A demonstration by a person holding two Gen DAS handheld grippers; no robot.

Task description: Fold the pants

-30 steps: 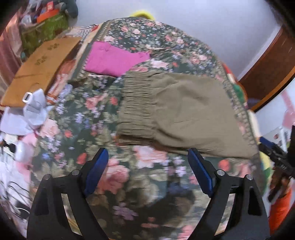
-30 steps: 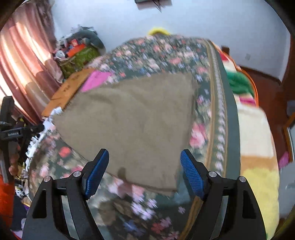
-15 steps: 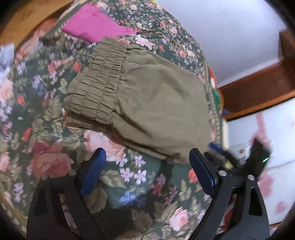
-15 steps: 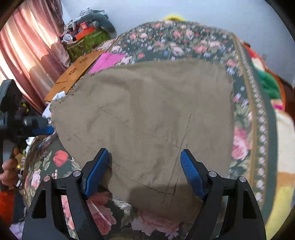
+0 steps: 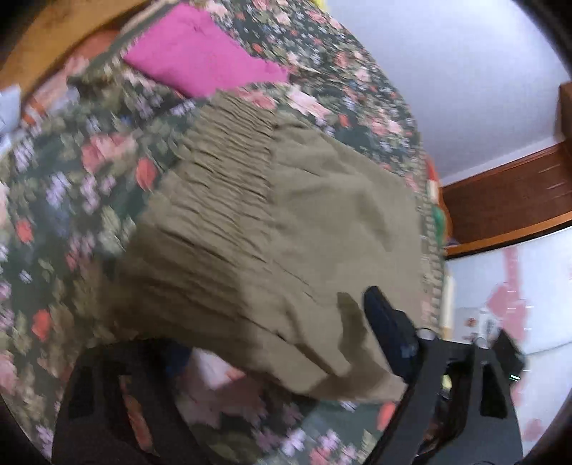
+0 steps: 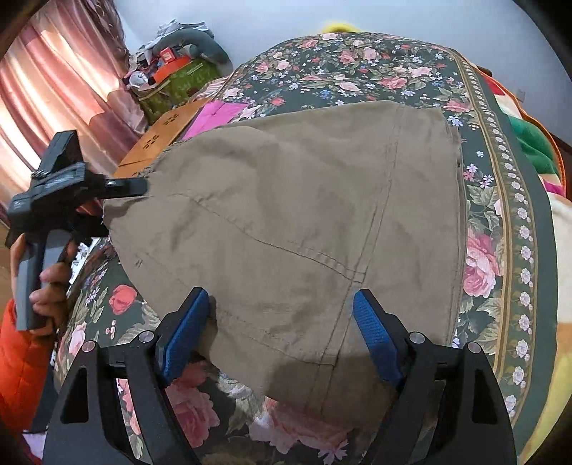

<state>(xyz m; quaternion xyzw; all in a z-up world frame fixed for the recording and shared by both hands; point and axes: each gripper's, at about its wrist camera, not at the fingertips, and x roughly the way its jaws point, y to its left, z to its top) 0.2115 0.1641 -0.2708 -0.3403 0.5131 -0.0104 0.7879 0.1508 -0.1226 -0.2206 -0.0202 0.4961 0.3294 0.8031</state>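
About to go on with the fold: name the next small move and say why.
Probably shut the right claw on the near edge of the olive pants: its fingers stand open around that edge, and the left claw is at the waistband corner.

A bed spread with a dark floral blanket (image 6: 357,68) fills the room beneath a plain pale wall (image 6: 271,21), with pink curtains (image 6: 53,82) glowing from daylight at the left. Beside the bed's left edge stands a light wooden board with cut-out patterns (image 6: 161,136), and past it a heap of clutter (image 6: 175,60) rises against the wall. Dark wood trim (image 5: 507,200) runs along the wall's base beyond the bed's far corner.
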